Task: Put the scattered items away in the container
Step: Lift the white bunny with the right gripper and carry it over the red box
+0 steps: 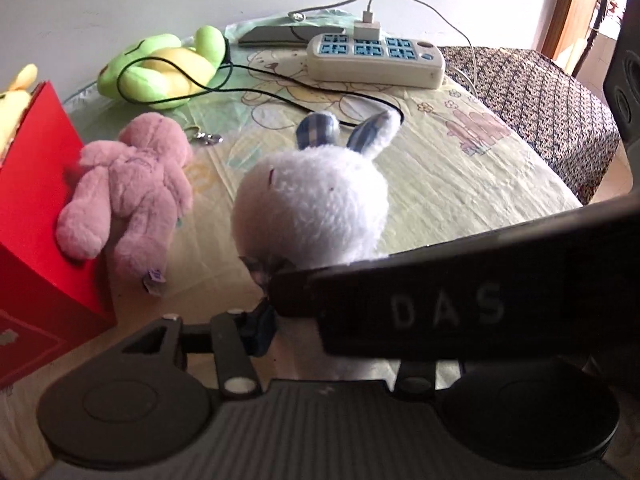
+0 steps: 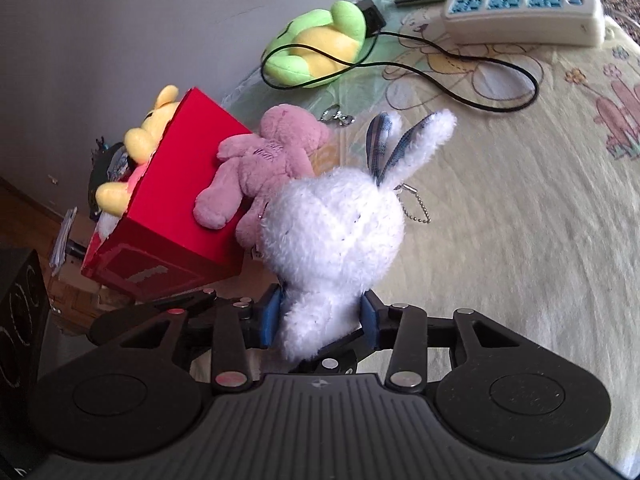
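My right gripper (image 2: pixel 322 314) is shut on the white plush rabbit (image 2: pixel 334 236) by its lower body and holds it above the bed. The rabbit (image 1: pixel 316 204) also fills the middle of the left wrist view, with the right gripper's black body (image 1: pixel 460 304) crossing in front. My left gripper (image 1: pixel 320 320) is mostly hidden behind it; one blue pad (image 1: pixel 262 330) shows. The red box (image 2: pixel 176 216) stands at the left with a yellow plush (image 2: pixel 148 136) inside. A pink plush bear (image 2: pixel 260 164) leans against the box. A green and yellow plush (image 2: pixel 320 48) lies farther back.
A white power strip (image 1: pixel 376 60) with a plugged charger lies at the back of the bed. A black cord (image 1: pixel 280 88) loops across the sheet and over the green plush. A metal clasp (image 1: pixel 206 136) lies by the pink bear. The bed edge drops off at right.
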### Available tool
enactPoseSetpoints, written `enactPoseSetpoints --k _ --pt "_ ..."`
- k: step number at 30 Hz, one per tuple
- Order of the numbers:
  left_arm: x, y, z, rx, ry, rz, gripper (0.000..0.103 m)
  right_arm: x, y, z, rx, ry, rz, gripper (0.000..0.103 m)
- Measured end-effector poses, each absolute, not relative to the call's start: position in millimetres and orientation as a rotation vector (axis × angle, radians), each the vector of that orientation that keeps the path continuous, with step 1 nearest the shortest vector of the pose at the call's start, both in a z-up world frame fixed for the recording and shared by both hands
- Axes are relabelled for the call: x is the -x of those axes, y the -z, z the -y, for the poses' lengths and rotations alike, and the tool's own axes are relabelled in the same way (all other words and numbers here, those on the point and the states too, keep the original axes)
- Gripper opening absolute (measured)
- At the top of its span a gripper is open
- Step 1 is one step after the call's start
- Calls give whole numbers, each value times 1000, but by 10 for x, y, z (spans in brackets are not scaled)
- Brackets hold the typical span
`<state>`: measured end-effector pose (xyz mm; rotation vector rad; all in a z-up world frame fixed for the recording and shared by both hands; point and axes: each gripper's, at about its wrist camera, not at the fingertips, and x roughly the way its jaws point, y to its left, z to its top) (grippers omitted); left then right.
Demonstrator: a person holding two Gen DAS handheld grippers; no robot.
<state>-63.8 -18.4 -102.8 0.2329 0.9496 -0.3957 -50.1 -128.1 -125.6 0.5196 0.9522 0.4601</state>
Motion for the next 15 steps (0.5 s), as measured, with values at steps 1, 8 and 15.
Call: enactPoseSetpoints --k 1,8,15 --pt "651 1004 164 -227 390 -942 45 517 1229 1256 -498 -467 -941 44" --pt "824 844 34 -192 353 -883 45 647 1085 1147 -434 -505 -872 45" --pt "1042 634 -177 -174 325 -808 45 814 943 958 -405 -547 -802 45"
